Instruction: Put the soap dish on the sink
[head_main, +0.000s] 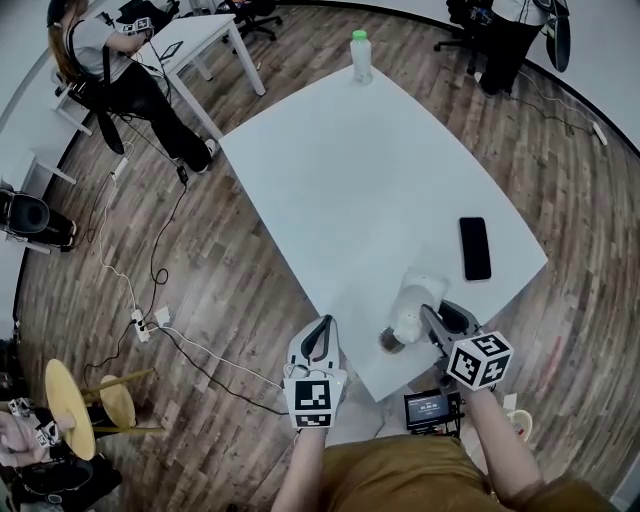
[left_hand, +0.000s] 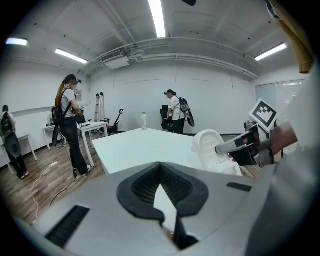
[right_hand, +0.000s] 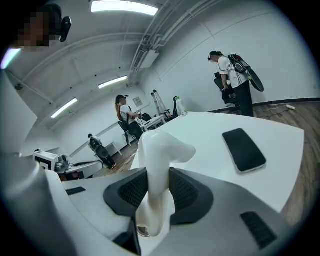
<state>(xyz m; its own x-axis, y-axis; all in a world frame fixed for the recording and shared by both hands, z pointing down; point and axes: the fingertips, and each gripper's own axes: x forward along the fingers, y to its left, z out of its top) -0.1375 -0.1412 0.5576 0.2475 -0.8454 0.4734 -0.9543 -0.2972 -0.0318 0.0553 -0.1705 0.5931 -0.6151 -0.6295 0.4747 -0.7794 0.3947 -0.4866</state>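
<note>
Right tongs clamp the white soap dish between them.

Soap dish: white plastic, slotted face, rounded rim. Stands on edge, clamped between the right gripper jaws at the counter's near edge. Contact with the counter unclear.

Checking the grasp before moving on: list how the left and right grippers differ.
The right gripper is shut on the white soap dish; the left gripper is shut on nothing. The right gripper reaches over the table's near corner; the left gripper hangs just off its edge. Both point forward.
</note>
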